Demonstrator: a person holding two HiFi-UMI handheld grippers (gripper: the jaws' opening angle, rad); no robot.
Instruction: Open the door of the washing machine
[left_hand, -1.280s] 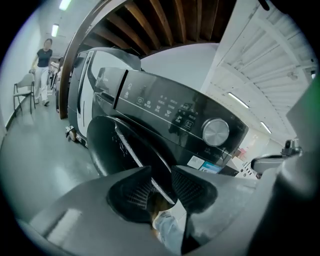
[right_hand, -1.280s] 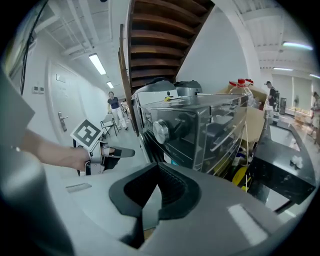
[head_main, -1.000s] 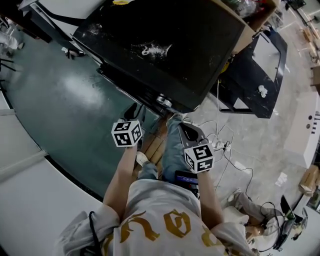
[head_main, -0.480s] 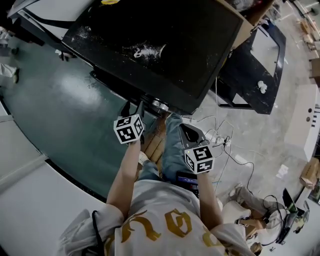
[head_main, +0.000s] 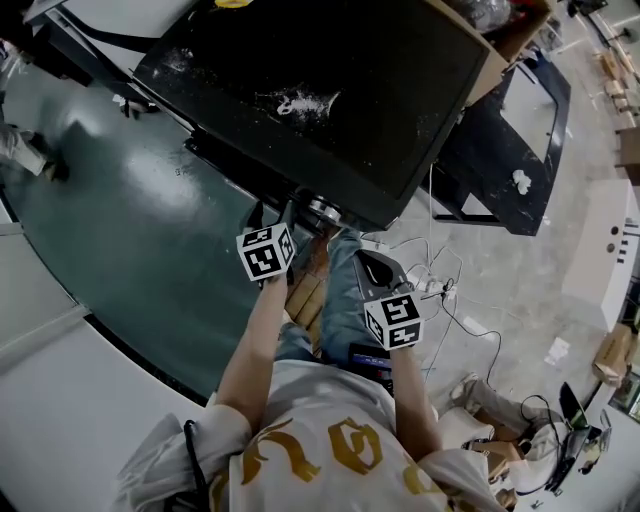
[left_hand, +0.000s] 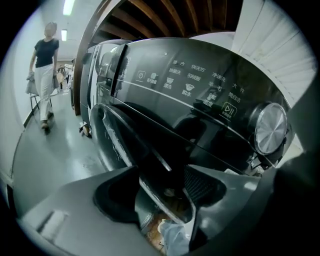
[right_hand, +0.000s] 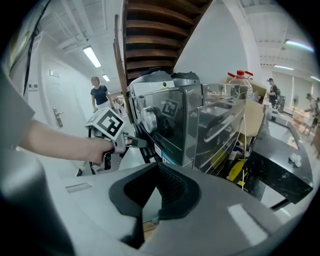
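Observation:
The black washing machine (head_main: 330, 90) fills the top of the head view, its front towards me. In the left gripper view its control panel (left_hand: 200, 90), silver dial (left_hand: 270, 128) and round door (left_hand: 125, 135) are close up. My left gripper (left_hand: 162, 175) is open at the machine's front, and the door's curved rim runs between its jaws. In the head view that left gripper (head_main: 272, 215) sits just left of the dial (head_main: 322, 209). My right gripper (head_main: 372, 268) hangs back from the machine, shut and holding nothing. Its own view shows the right gripper (right_hand: 157, 172) aimed at the machine's corner (right_hand: 170, 120).
A black table (head_main: 510, 130) stands right of the machine, with a cardboard box (head_main: 490, 60) beside it. Cables (head_main: 440, 285) lie on the floor near my right side. Wooden boards (head_main: 305, 295) lie under the machine's front. A person (left_hand: 45, 75) walks along the green floor at the left.
My left gripper has moved forward and a little right, up to the machine's front beside the dial. The right gripper has barely shifted. The person at the left has walked closer.

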